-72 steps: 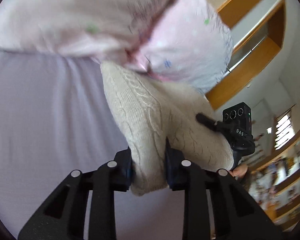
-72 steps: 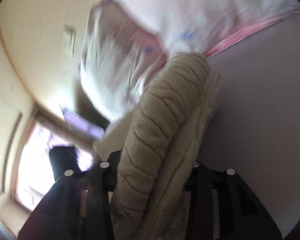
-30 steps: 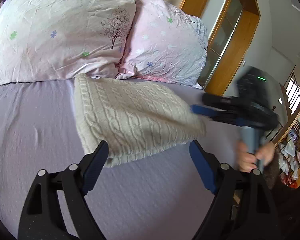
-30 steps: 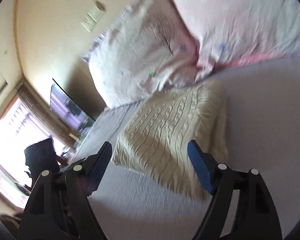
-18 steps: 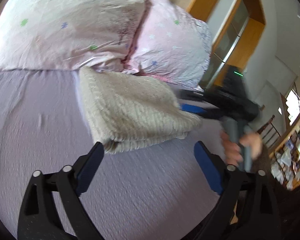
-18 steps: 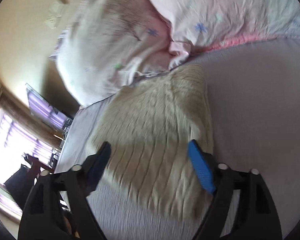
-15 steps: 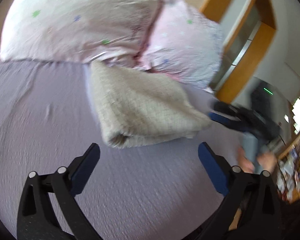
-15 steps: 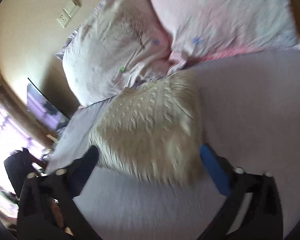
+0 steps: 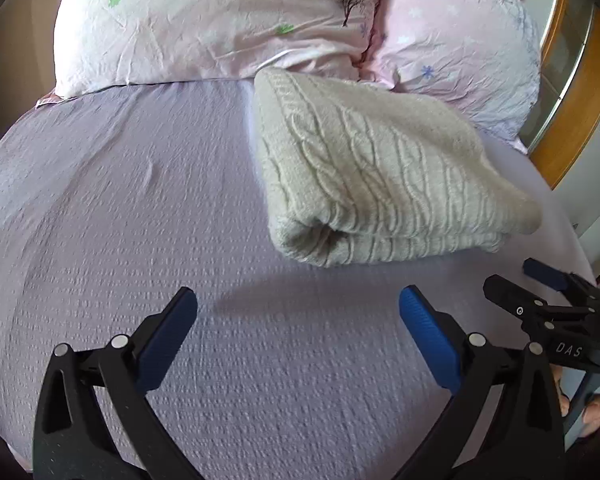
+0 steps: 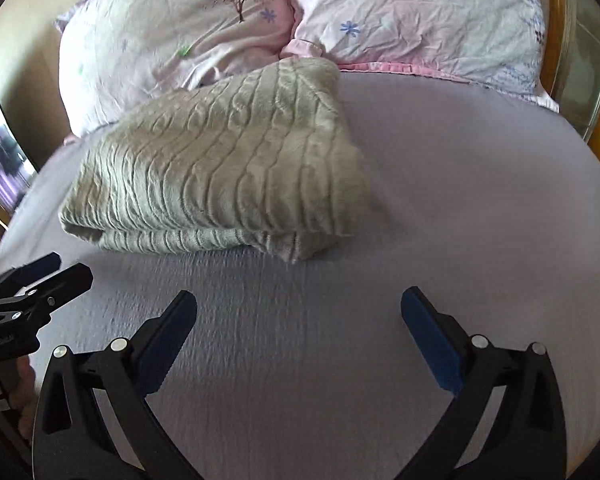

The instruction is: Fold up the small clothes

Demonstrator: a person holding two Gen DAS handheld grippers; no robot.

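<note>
A cream cable-knit sweater [image 9: 372,168] lies folded into a thick rectangle on the lilac bedsheet [image 9: 120,208], its far edge against the pillows. It also shows in the right wrist view [image 10: 220,168]. My left gripper [image 9: 298,312] is open and empty, hovering over the sheet short of the sweater's near edge. My right gripper [image 10: 299,312] is open and empty, also short of the near edge. Each gripper shows in the other's view: the right one [image 9: 540,288] at the right edge, the left one [image 10: 40,280] at the left edge.
Two pink floral pillows [image 9: 220,20] [image 9: 460,40] lean at the head of the bed. A wooden headboard frame [image 9: 580,92] stands at the right. A dark screen [image 10: 0,148] is at the far left in the right wrist view.
Both grippers let go of the sweater, opened wide and drew back toward me. The sweater now lies folded flat on the sheet.
</note>
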